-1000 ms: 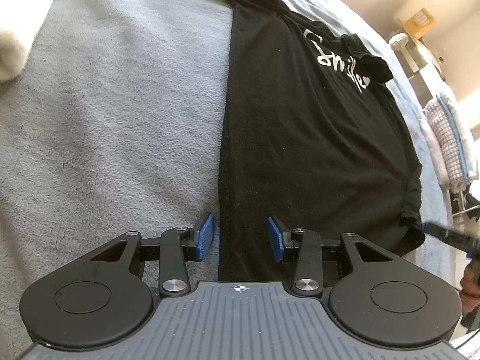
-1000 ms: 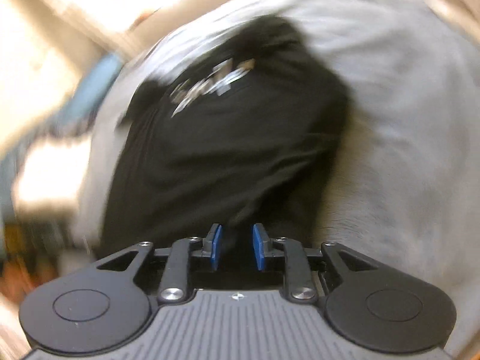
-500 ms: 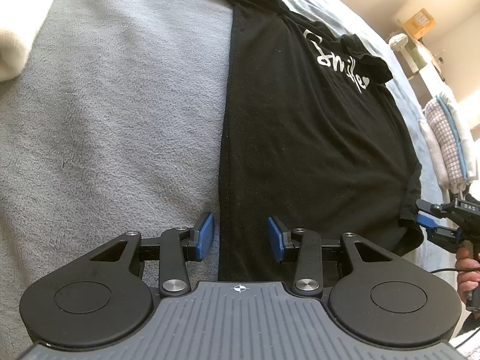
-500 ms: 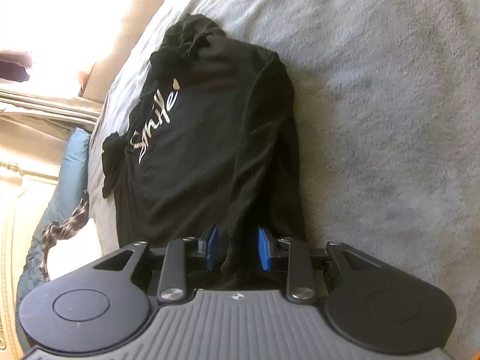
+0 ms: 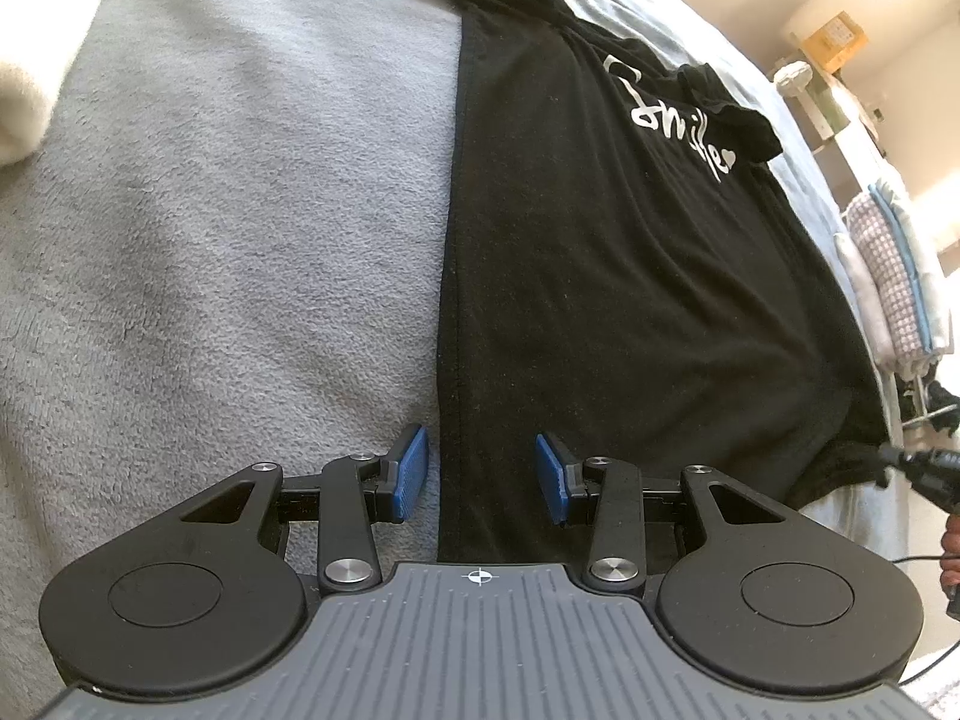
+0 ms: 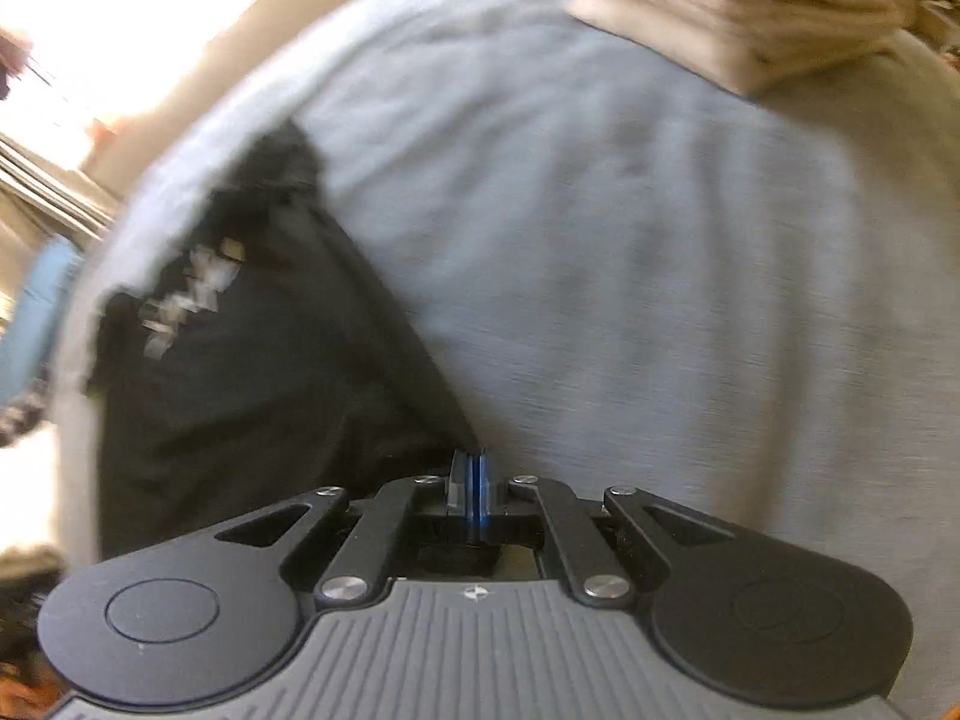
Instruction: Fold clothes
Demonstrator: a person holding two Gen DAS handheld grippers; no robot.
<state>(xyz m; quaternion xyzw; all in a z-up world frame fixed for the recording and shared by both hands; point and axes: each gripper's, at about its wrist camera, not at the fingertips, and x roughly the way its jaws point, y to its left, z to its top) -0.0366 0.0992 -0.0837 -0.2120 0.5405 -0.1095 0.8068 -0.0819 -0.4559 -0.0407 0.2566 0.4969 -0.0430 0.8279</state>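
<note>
A black T-shirt (image 5: 600,300) with white "Smile" lettering lies flat on the grey blanket (image 5: 210,240). My left gripper (image 5: 482,474) is open and straddles the shirt's left edge near the hem, one pad over the blanket and one over the cloth, neither pressing. My right gripper (image 5: 900,459) is at the hem's far right corner. In the blurred right wrist view the right gripper (image 6: 474,468) has its pads together, and the T-shirt (image 6: 270,390) edge runs straight into them, so it looks shut on that corner.
A cream towel (image 5: 18,114) lies at the blanket's left edge. A stack of folded beige and blue cloth (image 6: 750,12) sits at the far side. Checkered and blue laundry (image 5: 894,276) hangs beside the bed. A person's hand (image 5: 951,546) holds the right gripper.
The right gripper's jaws, apart around a shirt fold before, have come together, and it has swung sideways. The left gripper and the shirt's left edge have not moved.
</note>
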